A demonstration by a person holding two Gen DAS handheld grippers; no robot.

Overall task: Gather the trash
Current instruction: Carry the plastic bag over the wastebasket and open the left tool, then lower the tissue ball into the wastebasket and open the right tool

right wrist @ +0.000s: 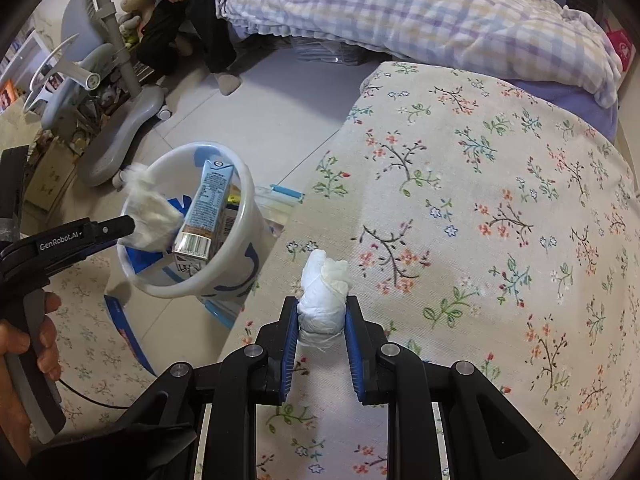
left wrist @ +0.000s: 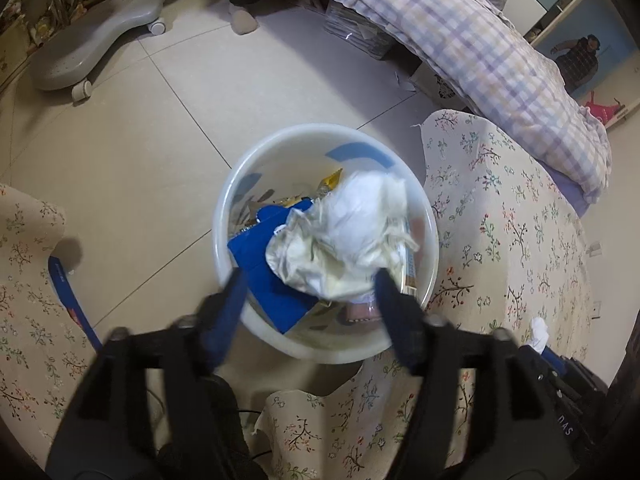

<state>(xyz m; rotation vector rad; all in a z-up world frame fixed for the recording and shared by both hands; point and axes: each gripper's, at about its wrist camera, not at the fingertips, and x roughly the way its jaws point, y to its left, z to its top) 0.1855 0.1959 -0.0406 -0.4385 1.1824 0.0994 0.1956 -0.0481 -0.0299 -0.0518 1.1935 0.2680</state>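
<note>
1. The white bin [left wrist: 320,344] on the tiled floor [left wrist: 140,168] already holds a good deal: a blue carton [left wrist: 276,292], a pale-blue drink carton [right wrist: 208,208] standing on end, and some yellow wrappers [left wrist: 332,180].
2. The left gripper [left wrist: 310,286] hangs over the bin with its tongs spread; a large crumpled tissue [left wrist: 344,232] sits between them over the bin's mouth (the pads do not seem to press it, so I judge it let go).
3. The right gripper [right wrist: 322,320] pinches a small wad of tissue [right wrist: 324,292] above the floral cloth [right wrist: 480,220], not yet over the bin; that piece is left to drop.
4. A flat blue-edged packet [right wrist: 280,200] lies on the floor just behind the bin, possibly trash to collect.
5. Writing: "GenRobot.AI" on the left gripper's body; the drink carton's print and barcode are too small to read.
</note>
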